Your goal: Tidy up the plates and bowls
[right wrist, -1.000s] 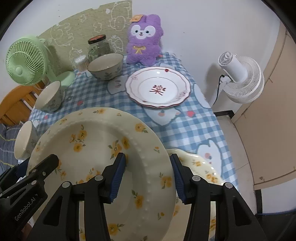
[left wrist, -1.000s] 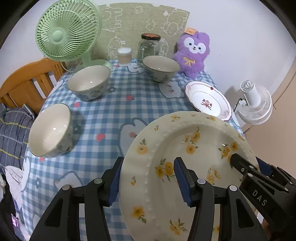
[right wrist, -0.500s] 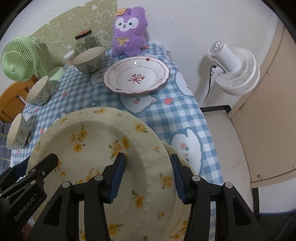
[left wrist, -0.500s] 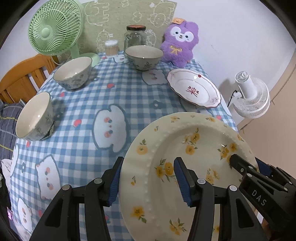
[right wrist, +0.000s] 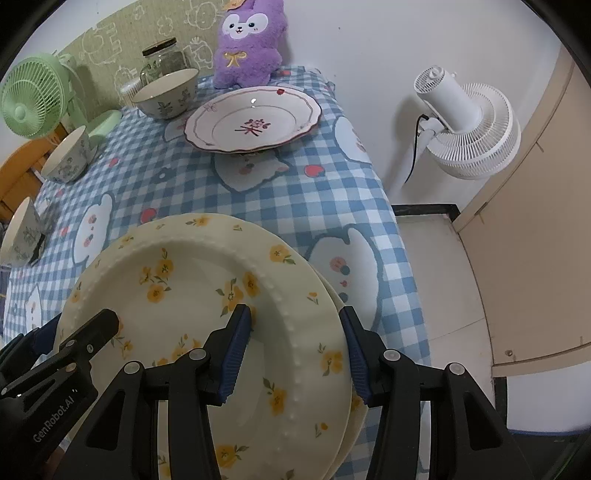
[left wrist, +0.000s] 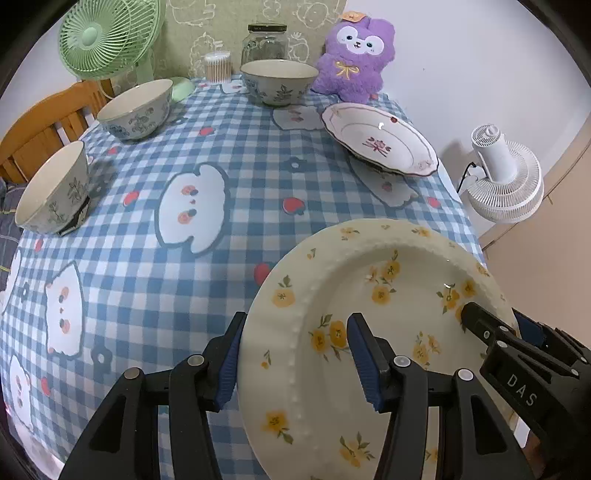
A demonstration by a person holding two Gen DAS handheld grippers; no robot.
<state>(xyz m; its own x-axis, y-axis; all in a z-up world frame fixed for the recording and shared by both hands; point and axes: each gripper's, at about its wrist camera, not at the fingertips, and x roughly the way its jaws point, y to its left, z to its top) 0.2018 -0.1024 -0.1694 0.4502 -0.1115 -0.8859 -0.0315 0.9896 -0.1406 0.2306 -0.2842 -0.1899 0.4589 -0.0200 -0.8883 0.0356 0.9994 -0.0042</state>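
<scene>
Both grippers hold one cream plate with yellow flowers [left wrist: 388,295] [right wrist: 192,280] by opposite rims. My left gripper [left wrist: 295,360] is shut on its left rim. My right gripper [right wrist: 295,350] is shut on its right rim. A second, matching plate [right wrist: 354,417] lies just under it at the table's near right corner. A white plate with a red flower [left wrist: 376,142] [right wrist: 255,120] sits at the far right. Three patterned bowls stand at the back middle [left wrist: 279,83] [right wrist: 168,94], the back left [left wrist: 136,109] and the left edge [left wrist: 51,188].
A blue checked cloth [left wrist: 221,221] covers the table. A green fan [left wrist: 109,35], a glass jar [left wrist: 264,42], a cotton swab tub [left wrist: 218,66] and a purple plush [left wrist: 354,59] line the back. A white fan [right wrist: 465,122] stands on the floor at right.
Both grippers have carried the flowered plate back toward the table's near right corner and lower, over the matching plate. The far objects now appear farther away.
</scene>
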